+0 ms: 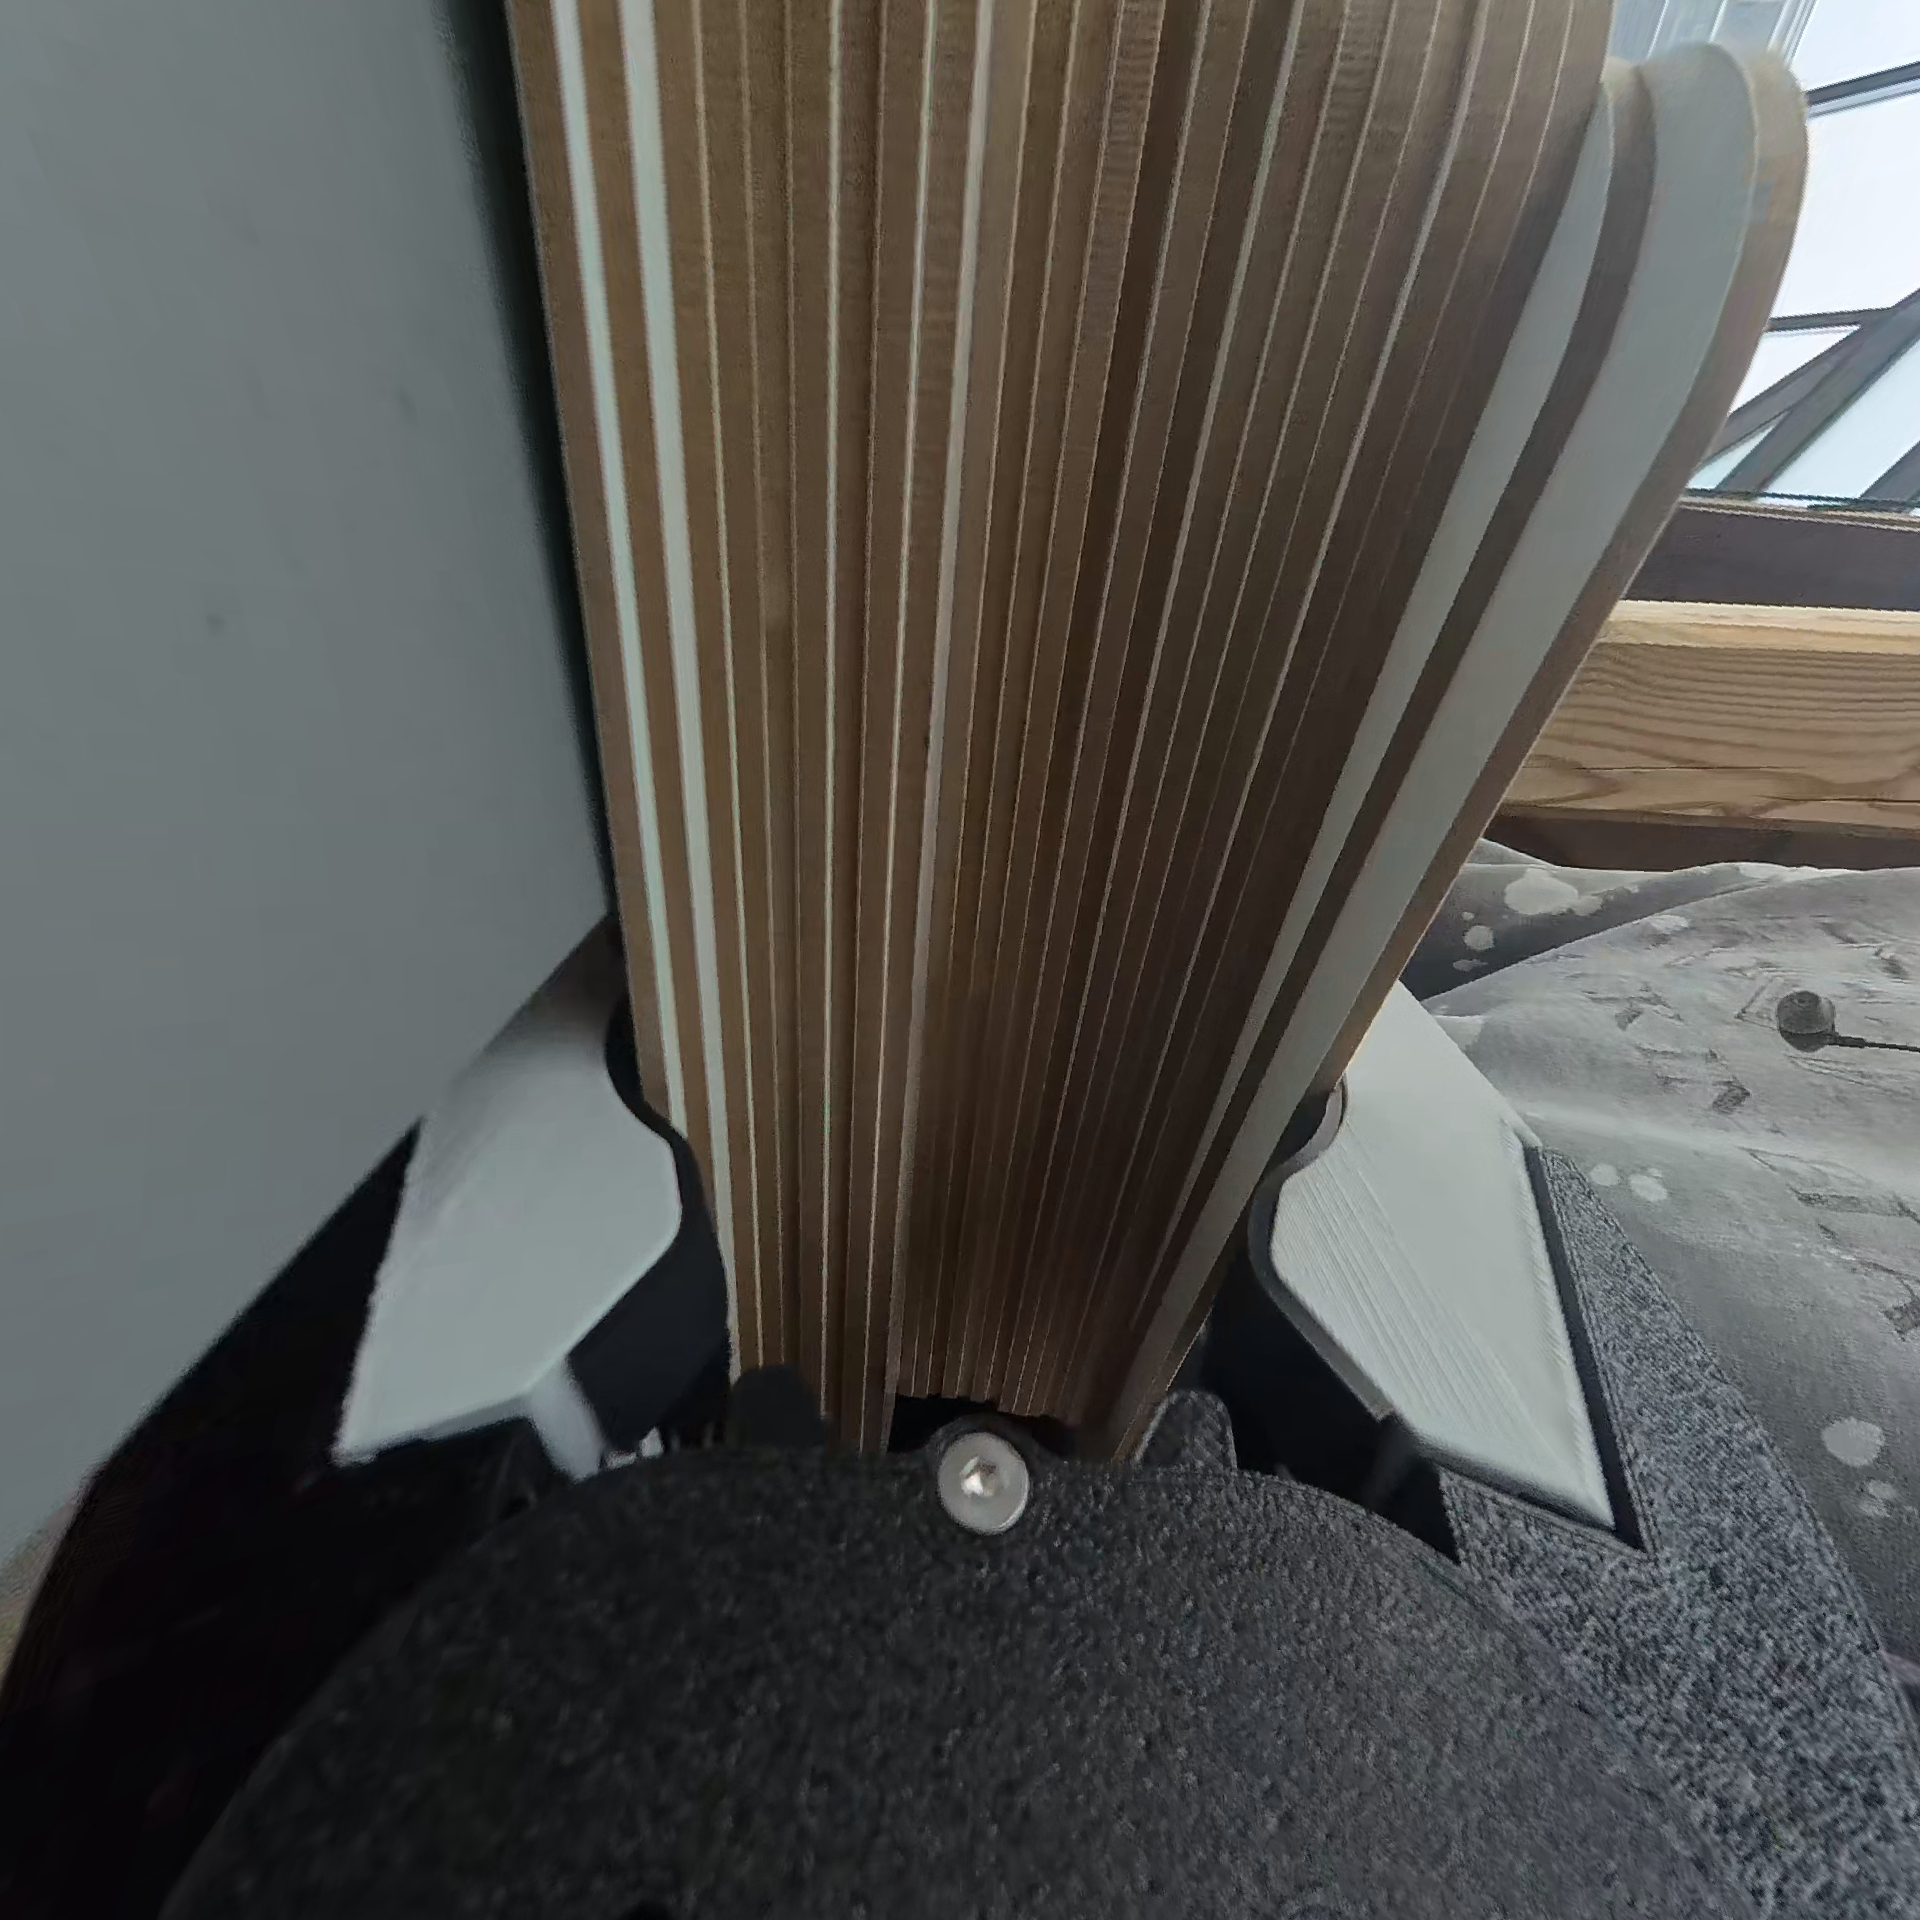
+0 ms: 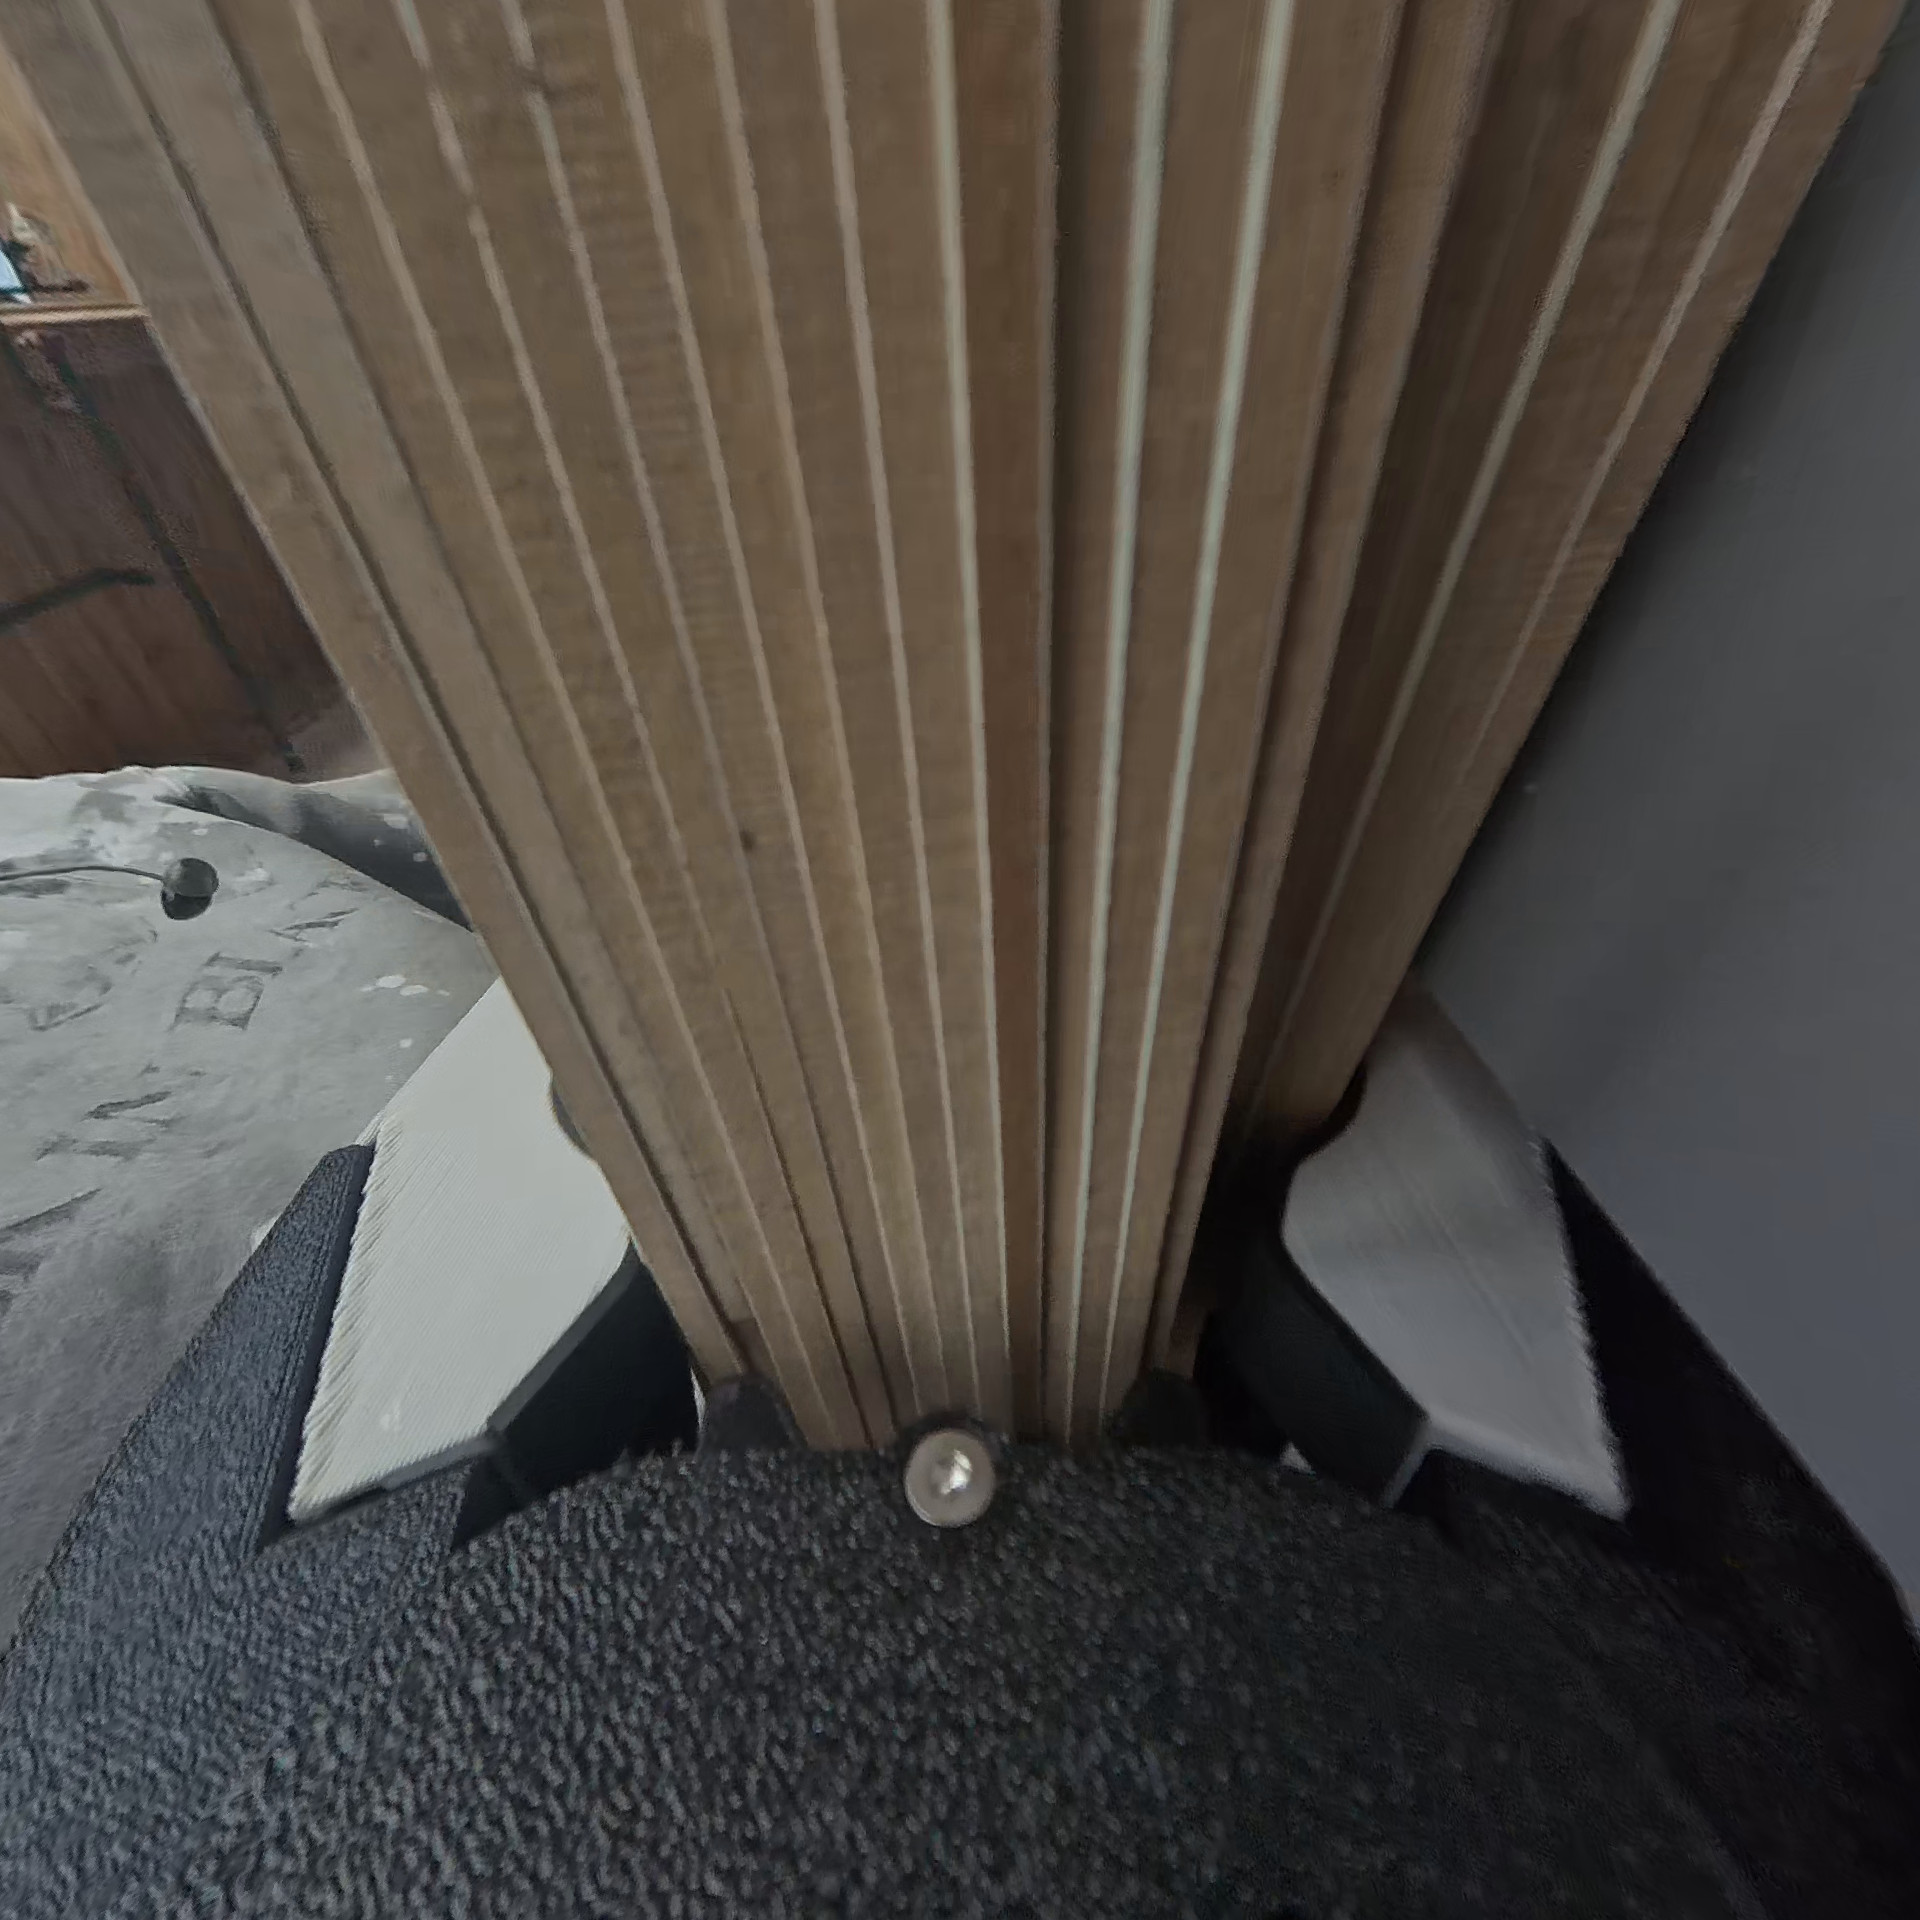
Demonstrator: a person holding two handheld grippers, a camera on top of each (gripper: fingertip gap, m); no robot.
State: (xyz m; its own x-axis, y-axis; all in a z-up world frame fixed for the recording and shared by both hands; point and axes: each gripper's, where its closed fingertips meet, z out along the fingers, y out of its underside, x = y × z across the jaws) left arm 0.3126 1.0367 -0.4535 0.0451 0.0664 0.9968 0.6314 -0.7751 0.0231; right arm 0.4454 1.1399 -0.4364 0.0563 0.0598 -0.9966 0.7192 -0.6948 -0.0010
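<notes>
A thick stack of thin brown boards with white faces [image 1: 987, 623] fills the left wrist view, seen edge-on and upright. My left gripper [image 1: 987, 1122] is shut on this stack, a white finger [image 1: 520, 1247] pressing each side. The outer boards at the right have rounded white ends [image 1: 1683, 208]. In the right wrist view the same kind of board stack [image 2: 935, 623] runs up the middle. My right gripper [image 2: 966, 1091] is shut on it, with a white finger [image 2: 468, 1247] against each side. The fingertips are hidden behind the boards.
A grey flat panel [image 1: 260, 520] stands right of the stack's left side in the left wrist view, and a grey panel [image 2: 1714, 727] shows at right in the right wrist view. A grey printed cloth [image 1: 1714, 1143] with a small black cabled object [image 2: 187, 883] lies below. A wooden beam [image 1: 1745, 717] and windows lie beyond.
</notes>
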